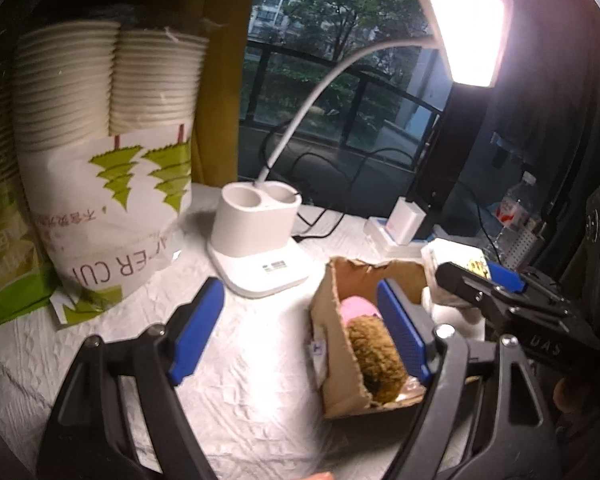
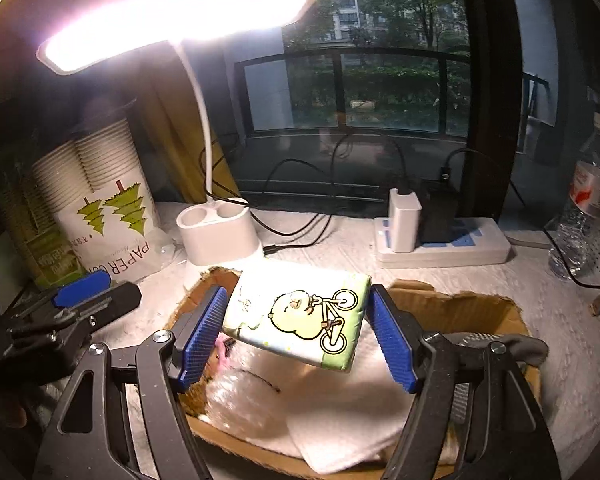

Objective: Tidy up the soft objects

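My right gripper [image 2: 296, 328] is shut on a pale green tissue pack [image 2: 300, 316] printed with a cartoon bear on a bicycle, held above the open cardboard box [image 2: 476, 312]. Inside the box lie a white towel [image 2: 340, 424], a shiny plastic-wrapped item [image 2: 240, 396], something pink [image 2: 221, 350] and a grey piece [image 2: 520, 348]. My left gripper [image 1: 300, 332] is open and empty, its right finger over the box's left wall [image 1: 336, 344]. That view shows a pink object [image 1: 356, 308] and a brown fuzzy object [image 1: 376, 364] in the box, and the right gripper [image 1: 496, 280] holding the pack [image 1: 456, 256].
A white desk lamp [image 1: 260, 236] stands behind the box, lit. A bag of paper cups [image 1: 108, 184] and a green package [image 1: 4, 264] stand at the left. A power strip with chargers [image 2: 440, 240] and a water bottle [image 2: 584, 216] are at the back right. Cables trail behind.
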A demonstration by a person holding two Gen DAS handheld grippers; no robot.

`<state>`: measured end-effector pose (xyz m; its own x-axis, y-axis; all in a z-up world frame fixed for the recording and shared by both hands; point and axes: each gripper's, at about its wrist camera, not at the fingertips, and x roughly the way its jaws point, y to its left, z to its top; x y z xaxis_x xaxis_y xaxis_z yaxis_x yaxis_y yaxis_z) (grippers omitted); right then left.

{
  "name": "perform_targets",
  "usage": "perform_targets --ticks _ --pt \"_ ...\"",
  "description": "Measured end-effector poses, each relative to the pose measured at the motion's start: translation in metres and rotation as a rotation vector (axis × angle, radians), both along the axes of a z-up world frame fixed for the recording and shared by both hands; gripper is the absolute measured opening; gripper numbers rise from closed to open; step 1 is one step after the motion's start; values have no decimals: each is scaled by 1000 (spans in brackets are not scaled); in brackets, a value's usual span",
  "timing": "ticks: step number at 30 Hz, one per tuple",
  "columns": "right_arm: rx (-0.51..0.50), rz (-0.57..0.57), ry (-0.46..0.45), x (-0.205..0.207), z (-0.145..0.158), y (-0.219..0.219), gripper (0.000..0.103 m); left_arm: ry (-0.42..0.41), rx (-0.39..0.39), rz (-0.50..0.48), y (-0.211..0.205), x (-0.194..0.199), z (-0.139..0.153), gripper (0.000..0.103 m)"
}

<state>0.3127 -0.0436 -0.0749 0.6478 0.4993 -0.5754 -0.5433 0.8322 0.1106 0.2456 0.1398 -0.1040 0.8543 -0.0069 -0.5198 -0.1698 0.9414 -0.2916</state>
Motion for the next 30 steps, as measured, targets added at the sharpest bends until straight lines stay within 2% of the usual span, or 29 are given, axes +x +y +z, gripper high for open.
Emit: perform_targets --ticks 6,8,9,18,30 --pt "-27 4 -4 -1 -4 8 78 -1 -1 6 2 -1 0 80" --pt "-26 8 -8 -2 -4 6 89 1 2 4 1 -1 0 80" --pt "-26 9 -13 -4 -3 5 90 1 5 4 0 -1 0 80" --pt "-36 1 -39 -15 7 -10 90 -6 25 -14 -9 -4 5 80" --pt "-23 -28 -52 -35 15 -39 90 -17 64 -57 -42 -21 20 80"
